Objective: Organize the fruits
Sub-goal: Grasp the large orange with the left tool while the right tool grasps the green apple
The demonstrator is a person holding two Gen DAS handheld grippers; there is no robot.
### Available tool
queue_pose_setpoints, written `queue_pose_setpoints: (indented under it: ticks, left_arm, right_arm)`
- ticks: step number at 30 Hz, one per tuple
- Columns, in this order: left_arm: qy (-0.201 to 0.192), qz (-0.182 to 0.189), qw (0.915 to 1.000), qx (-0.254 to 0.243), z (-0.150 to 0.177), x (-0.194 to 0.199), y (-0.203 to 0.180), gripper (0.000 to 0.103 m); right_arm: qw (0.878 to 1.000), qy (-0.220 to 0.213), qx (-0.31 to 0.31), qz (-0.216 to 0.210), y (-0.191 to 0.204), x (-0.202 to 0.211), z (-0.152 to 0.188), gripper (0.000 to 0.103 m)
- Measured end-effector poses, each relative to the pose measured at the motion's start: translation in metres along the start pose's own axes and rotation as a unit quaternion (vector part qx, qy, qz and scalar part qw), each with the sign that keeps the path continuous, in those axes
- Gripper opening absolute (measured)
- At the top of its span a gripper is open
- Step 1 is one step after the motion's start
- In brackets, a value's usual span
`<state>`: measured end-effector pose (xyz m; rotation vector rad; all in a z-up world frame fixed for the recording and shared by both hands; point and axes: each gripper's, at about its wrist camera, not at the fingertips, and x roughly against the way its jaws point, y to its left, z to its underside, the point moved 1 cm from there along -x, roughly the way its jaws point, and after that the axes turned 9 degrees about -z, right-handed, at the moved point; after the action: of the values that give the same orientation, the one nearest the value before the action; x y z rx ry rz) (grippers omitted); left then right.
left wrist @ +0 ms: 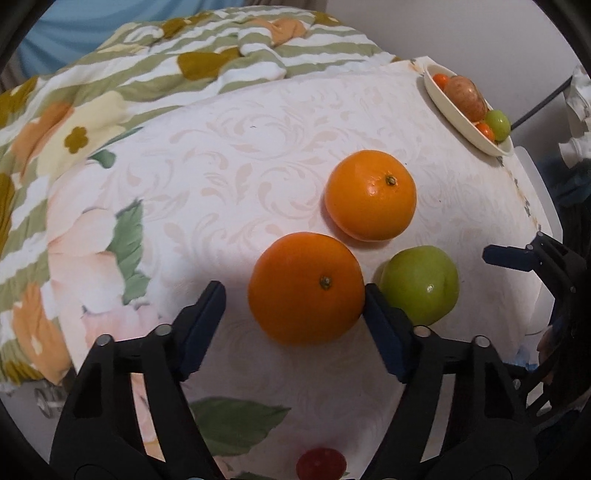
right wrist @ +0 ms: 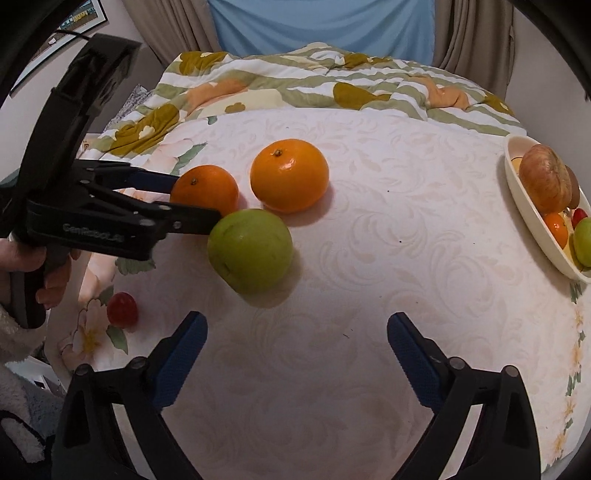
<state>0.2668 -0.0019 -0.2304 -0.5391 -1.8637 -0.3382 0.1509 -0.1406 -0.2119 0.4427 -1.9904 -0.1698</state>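
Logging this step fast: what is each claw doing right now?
Left claw: open, straddling the near orange, not clamped.
Right claw: open, empty, short of the green apple.

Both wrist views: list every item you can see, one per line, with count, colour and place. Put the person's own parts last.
Orange: 2, orange; one between the left gripper's fingers, the other orange just beyond it on the cloth.
Green fruit: 1 loose, green; right of the nearer orange.
Small red fruit: 1, red; near table edge by the left gripper.
Bowl: 1, cream; far right edge, holding an apple, small orange, green and red fruits.
Tablecloth: 1, white, floral.
Quilt: 1, green-striped floral; behind table.
Curtain: blue, flanked by beige.
Left gripper: 1, black, blue pads; open around the orange.
Right gripper: 1, same; open, empty.
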Motion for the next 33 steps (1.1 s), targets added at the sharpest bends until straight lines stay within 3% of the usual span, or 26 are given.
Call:
queue_pose_setpoints:
  ticks: [2,3,6,9,16,29,33]
  left_arm:
    - [0.0,0.013,0.9999,-0.009,-0.001,-0.002,-0.003,0.067]
    - [-0.001,0.015,0.9998,-0.013,-0.001,-0.001,-0.005,0.066]
    - [-0.001,0.013,0.9998,-0.015,-0.001,-0.001,-0.006,0.066]
    - [-0.001,0.009,0.9999,-0.003,0.002,0.0,0.001,0.066]
    - [0.0,-0.008,0.9998,0.016,0.013,0.006,0.023,0.066]
    - [-0.006,-0.022,0.9995,0.02,0.024,0.01,0.031,0.066]
    - [-0.011,-0.025,0.9994,0.02,0.025,0.011,0.032,0.066]
  right_arm:
    - [1.0,0.0,0.0,-0.002,0.002,-0.002,-0.002,0.097]
    - [1.0,0.0,0.001,-0.002,0.003,-0.002,-0.002,0.097]
    - [1.0,0.0,0.004,-0.002,0.007,-0.006,-0.004,0.097]
    - [1.0,0.008,0.006,-0.009,0.01,-0.014,-0.007,0.087]
    - [1.0,0.01,0.02,-0.012,0.018,-0.026,-0.015,0.076]
    - [0.999,-0.014,0.028,0.009,0.025,-0.035,-0.032,0.063]
    - [1.0,-0.014,0.024,0.01,0.025,-0.035,-0.033,0.051]
